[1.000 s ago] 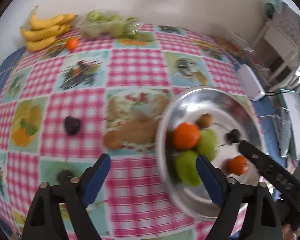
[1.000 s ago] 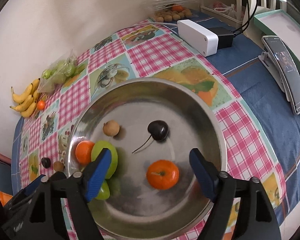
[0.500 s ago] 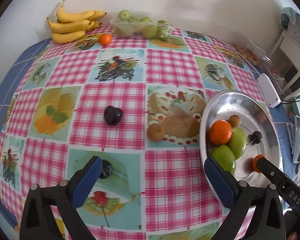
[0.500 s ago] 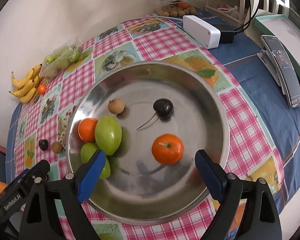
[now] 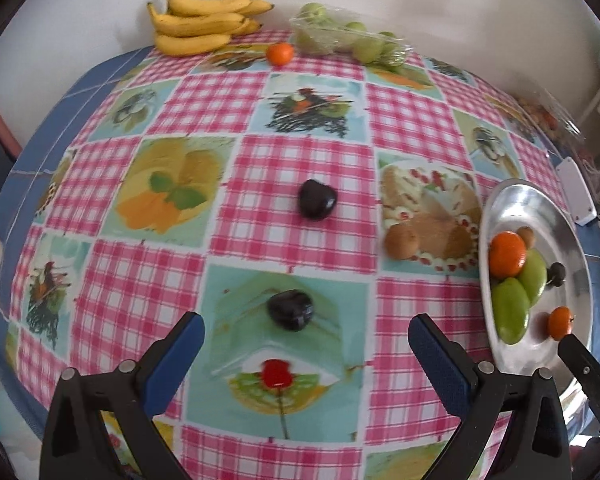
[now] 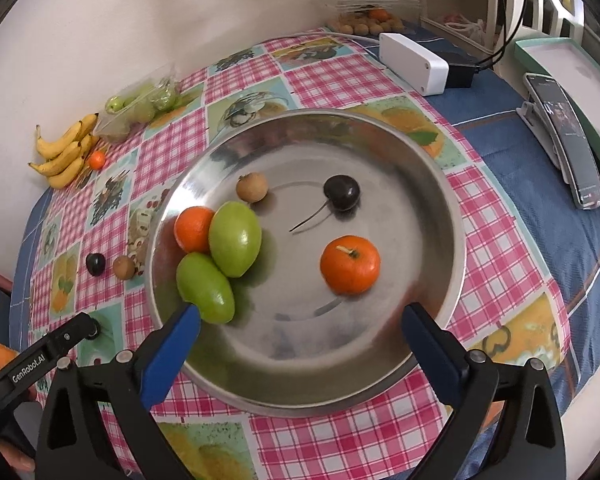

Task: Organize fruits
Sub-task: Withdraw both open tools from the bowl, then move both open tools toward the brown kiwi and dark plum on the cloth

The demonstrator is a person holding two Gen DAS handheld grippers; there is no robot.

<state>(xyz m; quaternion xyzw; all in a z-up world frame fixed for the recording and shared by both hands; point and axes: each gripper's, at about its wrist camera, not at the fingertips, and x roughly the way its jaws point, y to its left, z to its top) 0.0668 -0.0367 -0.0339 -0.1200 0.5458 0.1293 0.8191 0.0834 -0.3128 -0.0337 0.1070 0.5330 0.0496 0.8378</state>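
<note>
The left gripper [image 5: 306, 338] is tilting down over a dark cherry [image 5: 291, 309] on the tablecloth [image 5: 300, 160], jaws spread empty; the right gripper [image 6: 300, 328], jaws just widened and empty, is hovering over the steel bowl [image 6: 440, 184] holding an orange tangerine [image 6: 350, 265].

3 tangerines [image 6: 350, 265], 2 green mangoes [image 6: 235, 239], 3 dark cherries [image 5: 317, 200], 2 brown fruits [image 5: 401, 241]

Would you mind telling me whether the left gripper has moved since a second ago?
Yes. The left gripper has moved away from the steel bowl, which now sits at the view's right edge, to hover by a dark cherry; its fingers have just been opening, empty.
</note>
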